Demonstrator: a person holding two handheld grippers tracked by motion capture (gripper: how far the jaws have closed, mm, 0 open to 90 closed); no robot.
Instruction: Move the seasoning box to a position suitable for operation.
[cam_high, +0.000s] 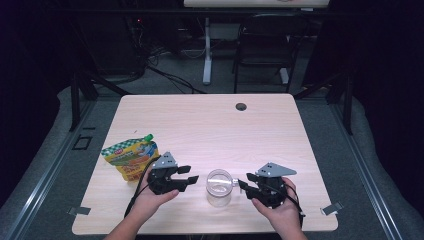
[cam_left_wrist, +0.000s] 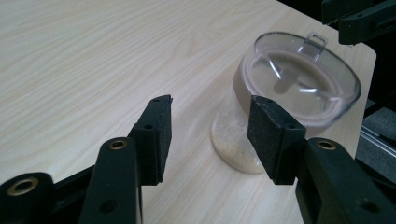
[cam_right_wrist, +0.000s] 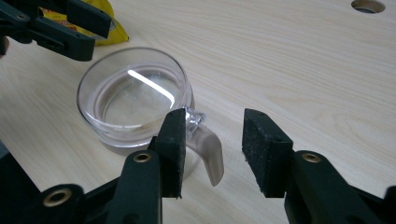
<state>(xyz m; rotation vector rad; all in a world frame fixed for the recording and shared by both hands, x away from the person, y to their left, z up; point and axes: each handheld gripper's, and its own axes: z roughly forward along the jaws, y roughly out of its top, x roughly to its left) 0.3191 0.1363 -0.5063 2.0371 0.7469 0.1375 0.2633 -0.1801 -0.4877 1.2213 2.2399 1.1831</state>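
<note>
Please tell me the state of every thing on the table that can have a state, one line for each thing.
Clear jar: upright on the table, clear lid on, a little pale content at the bottom.
Lid tab: between the right gripper's jaws, not pressed.
Snack pouch: lying flat, green cap on.
Left gripper: open, beside the jar, holding nothing.
Right gripper: open around the tab.

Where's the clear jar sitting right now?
In the high view the clear jar stands upright near the table's front edge, between the left gripper and right gripper, with the yellow pouch further left.
</note>
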